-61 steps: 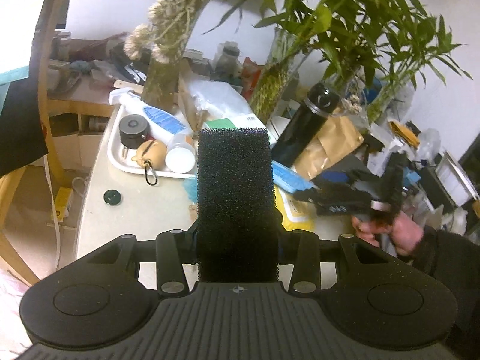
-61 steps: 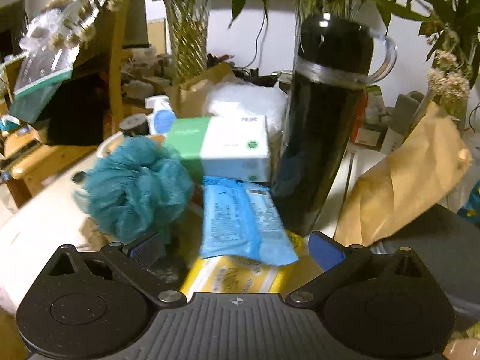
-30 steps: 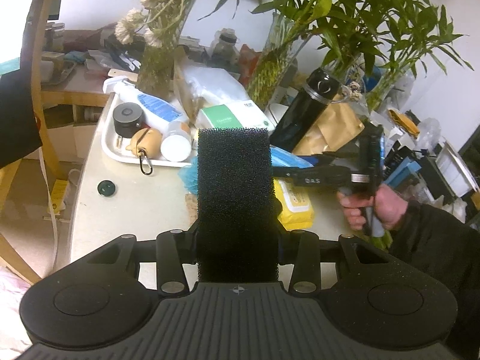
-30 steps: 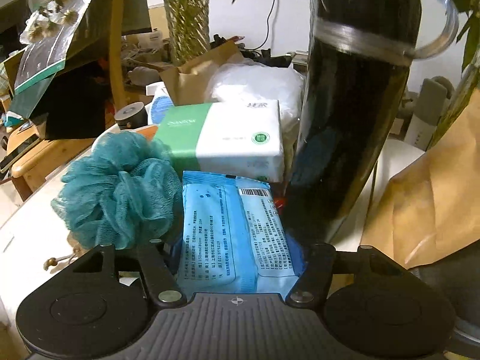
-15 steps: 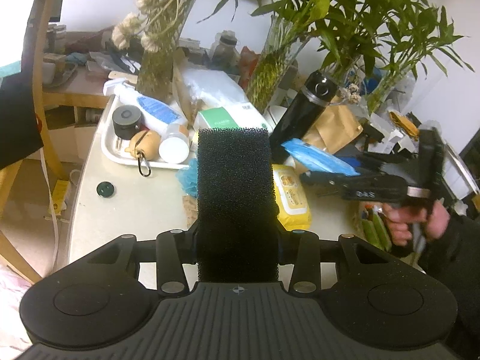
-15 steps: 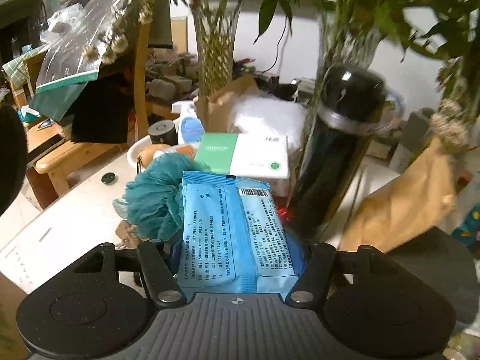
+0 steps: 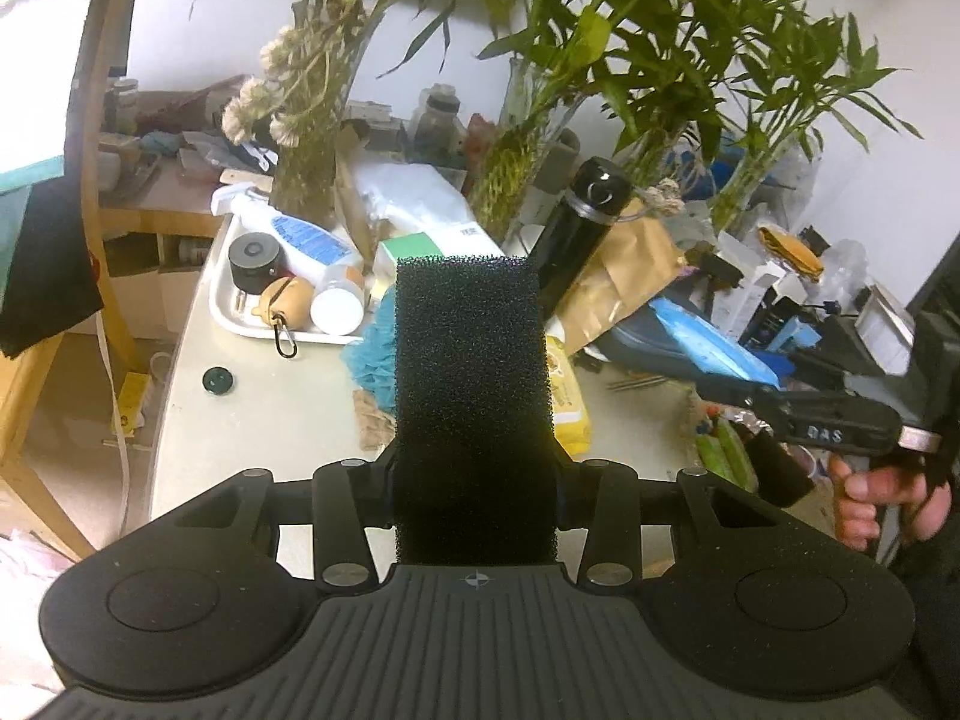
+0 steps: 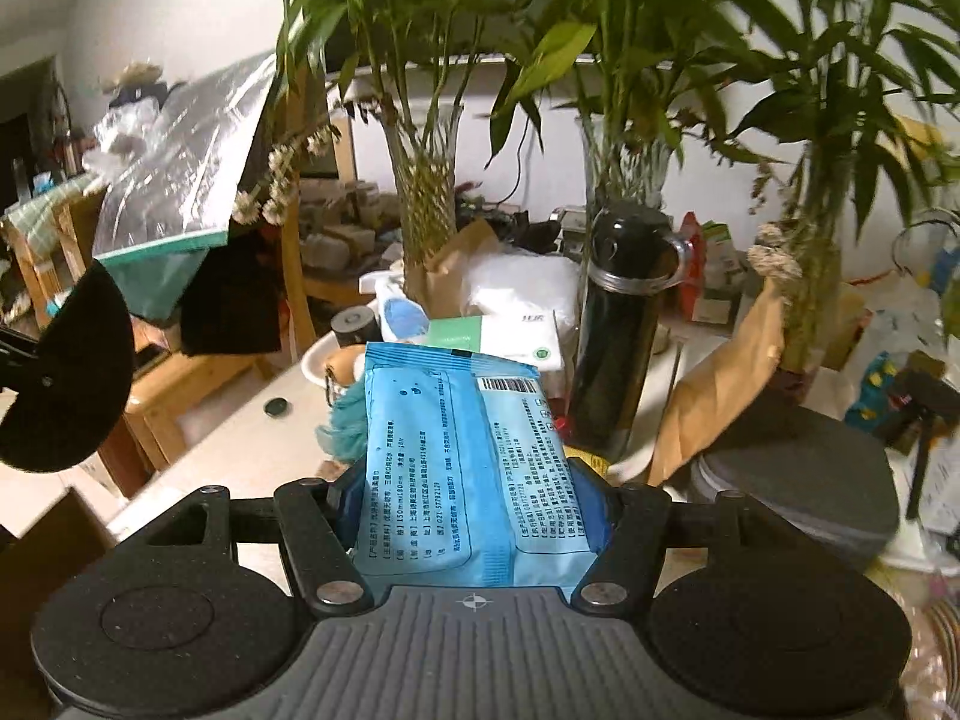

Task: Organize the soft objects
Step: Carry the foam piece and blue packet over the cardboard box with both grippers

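Black foam sponge [image 7: 474,396] is pinched in the left gripper [image 7: 474,480], while the right gripper [image 8: 474,516] clamps a blue wipes packet [image 8: 468,462] above the table [image 7: 270,414].

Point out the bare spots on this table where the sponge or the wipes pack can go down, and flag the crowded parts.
Free: the near-left tabletop between the white tray, the small dark cap and the teal bath pouf. Crowded: the tray itself, the back row around the tissue box and black flask, and the right side past the yellow pack.
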Motion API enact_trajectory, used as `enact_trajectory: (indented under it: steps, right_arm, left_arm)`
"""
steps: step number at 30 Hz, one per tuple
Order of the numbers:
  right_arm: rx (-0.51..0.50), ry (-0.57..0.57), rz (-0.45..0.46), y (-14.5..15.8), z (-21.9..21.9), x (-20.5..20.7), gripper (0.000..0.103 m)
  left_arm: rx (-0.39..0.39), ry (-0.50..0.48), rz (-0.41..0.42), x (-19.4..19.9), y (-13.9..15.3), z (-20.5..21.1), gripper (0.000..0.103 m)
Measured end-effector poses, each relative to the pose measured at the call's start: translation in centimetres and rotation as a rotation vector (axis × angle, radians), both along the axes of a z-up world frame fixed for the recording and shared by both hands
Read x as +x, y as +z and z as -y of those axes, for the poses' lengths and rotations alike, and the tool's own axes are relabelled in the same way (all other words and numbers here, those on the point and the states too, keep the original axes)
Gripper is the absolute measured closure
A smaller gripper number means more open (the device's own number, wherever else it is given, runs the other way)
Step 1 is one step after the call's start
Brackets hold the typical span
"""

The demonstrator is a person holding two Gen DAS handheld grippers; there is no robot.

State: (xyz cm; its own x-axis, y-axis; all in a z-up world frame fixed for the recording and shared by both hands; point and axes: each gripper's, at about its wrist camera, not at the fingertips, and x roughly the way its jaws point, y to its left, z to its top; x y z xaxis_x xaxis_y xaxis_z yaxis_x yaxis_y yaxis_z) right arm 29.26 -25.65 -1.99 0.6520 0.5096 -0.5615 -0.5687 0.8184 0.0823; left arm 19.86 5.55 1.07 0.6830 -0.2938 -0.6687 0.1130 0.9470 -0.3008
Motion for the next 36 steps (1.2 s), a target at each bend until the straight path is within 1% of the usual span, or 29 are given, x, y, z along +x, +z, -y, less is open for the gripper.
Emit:
enact_trajectory:
  steps: [4,7,10,18,21,28,31,33,34,35,36]
  right_arm:
    - [-0.004,0.004,0.007,1.4,0.3,-3.5,0.035]
    - [-0.008,0.028,0.022,2.4,0.3,-6.1,0.035]
    - [-0.008,0.038,0.029,3.1,0.3,-8.4,0.035]
    - [-0.004,0.059,0.032,3.7,0.7,-13.2,0.035]
    - [-0.006,0.062,0.03,3.5,0.8,-14.7,0.035]
    - [0.005,0.061,0.017,3.0,1.0,-16.9,0.035]
    - [0.007,0.058,0.018,2.9,1.1,-17.4,0.035]
    - [0.01,0.058,0.02,3.0,1.1,-17.6,0.035]
    - [0.012,0.058,0.02,3.0,1.2,-17.6,0.035]
    - [0.013,0.058,0.019,2.9,1.2,-17.6,0.035]
    - [0.014,0.058,0.017,2.9,1.2,-17.6,0.035]
  left_arm:
    - [0.028,-0.013,0.005,-1.5,1.3,0.8,0.061]
    - [0.052,-0.015,-0.006,-2.5,1.7,1.3,0.061]
    - [0.06,-0.016,-0.016,-3.5,1.9,1.7,0.061]
    - [0.115,-0.018,-0.031,-6.1,2.3,3.1,0.061]
    - [0.111,-0.021,-0.053,-6.7,1.9,3.4,0.061]
    - [0.083,-0.052,-0.14,-7.0,0.3,3.5,0.061]
    - [0.05,-0.066,-0.152,-7.1,0.1,3.3,0.06]
    - [0.019,-0.083,-0.152,-7.1,-0.3,3.3,0.057]
    - [0.013,-0.089,-0.149,-7.1,-0.5,3.4,0.046]
    - [0.013,-0.093,-0.146,-7.2,-0.7,3.4,0.032]
    - [0.021,-0.09,-0.141,-7.4,-1.0,3.4,0.029]
